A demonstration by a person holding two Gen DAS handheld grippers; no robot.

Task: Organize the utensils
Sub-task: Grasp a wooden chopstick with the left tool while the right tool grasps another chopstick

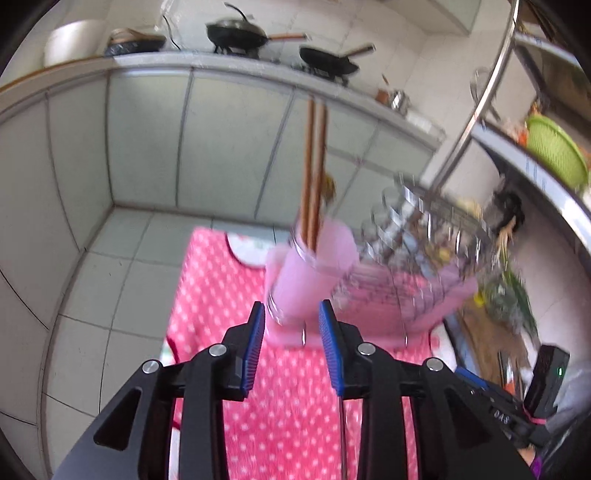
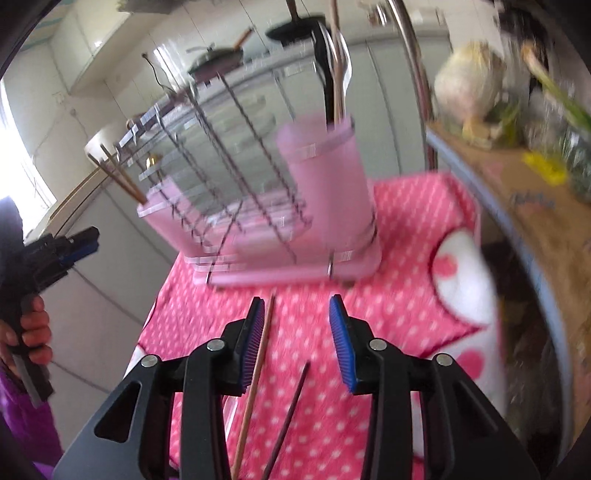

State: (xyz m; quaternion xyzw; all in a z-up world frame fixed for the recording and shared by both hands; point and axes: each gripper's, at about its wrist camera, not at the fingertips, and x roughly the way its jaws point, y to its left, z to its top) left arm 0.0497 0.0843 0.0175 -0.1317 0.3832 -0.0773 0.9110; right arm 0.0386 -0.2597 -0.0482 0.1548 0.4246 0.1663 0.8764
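In the left wrist view a pink cup [image 1: 314,266] holds two brown chopsticks [image 1: 314,166] standing upright. My left gripper [image 1: 291,304] is open just in front of that cup, nothing between its blue pads. In the right wrist view the wire dish rack [image 2: 229,177] on its pink tray [image 2: 295,273] carries a second pink cup [image 2: 325,177] with a spoon and dark utensils [image 2: 336,74]. My right gripper [image 2: 296,299] is open above a light chopstick [image 2: 255,380] and a dark chopstick [image 2: 288,417] lying on the cloth.
A pink polka-dot cloth [image 2: 399,295] covers the table under the rack. A hand holds the left gripper [image 2: 83,240] at the left. A metal pole [image 2: 417,85] and a shelf with vegetables [image 2: 517,166] stand right. Woks [image 1: 236,33] sit on the far counter.
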